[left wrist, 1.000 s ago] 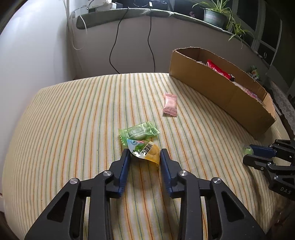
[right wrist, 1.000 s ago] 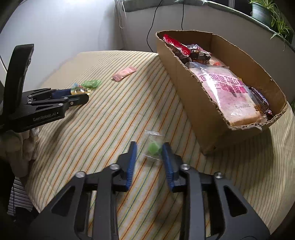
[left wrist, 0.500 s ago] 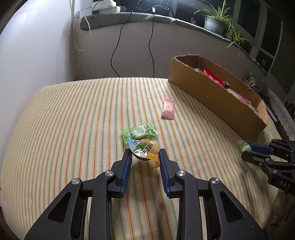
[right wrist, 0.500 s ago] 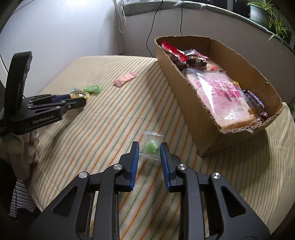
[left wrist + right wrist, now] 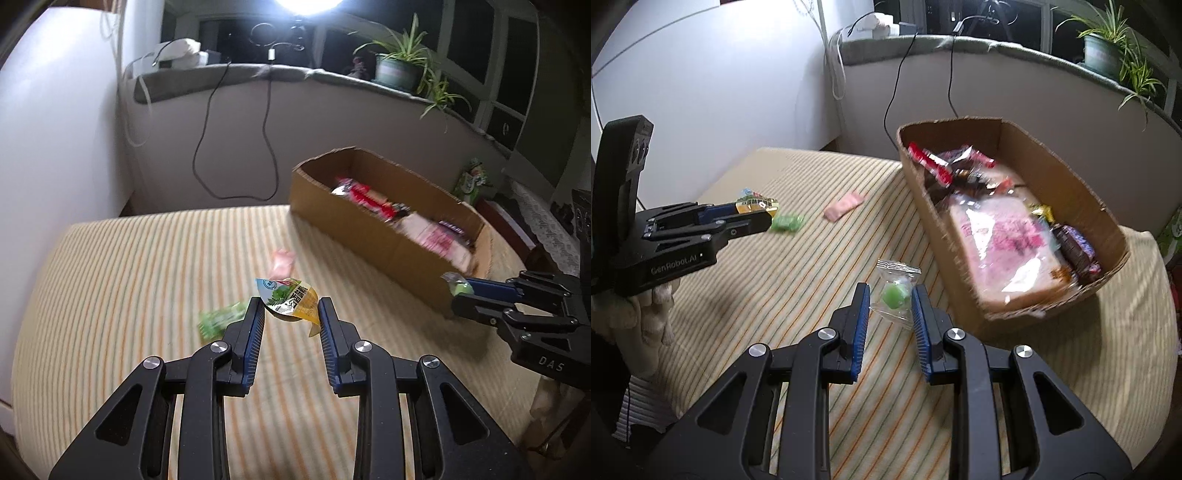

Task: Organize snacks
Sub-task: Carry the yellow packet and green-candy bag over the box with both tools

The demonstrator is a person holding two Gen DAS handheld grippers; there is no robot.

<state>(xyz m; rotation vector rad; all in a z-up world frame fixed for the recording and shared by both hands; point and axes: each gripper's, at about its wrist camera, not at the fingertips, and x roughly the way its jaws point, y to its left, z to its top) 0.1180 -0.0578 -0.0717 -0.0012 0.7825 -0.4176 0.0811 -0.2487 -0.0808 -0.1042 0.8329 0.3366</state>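
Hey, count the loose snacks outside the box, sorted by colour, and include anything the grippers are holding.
Yellow: 1, jelly cup in the left gripper
Green: 2, clear-wrapped candy in the right gripper, green pack on the cloth
Pink: 1, pink pack on the cloth
Total: 4

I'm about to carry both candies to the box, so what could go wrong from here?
1. The left gripper pinches the yellow jelly cup only at its fingertips; it may slip out.
2. The right gripper holds the green candy by its loose clear wrapper, which could slide free.
3. The cardboard box is already crowded, so drops may bounce out.
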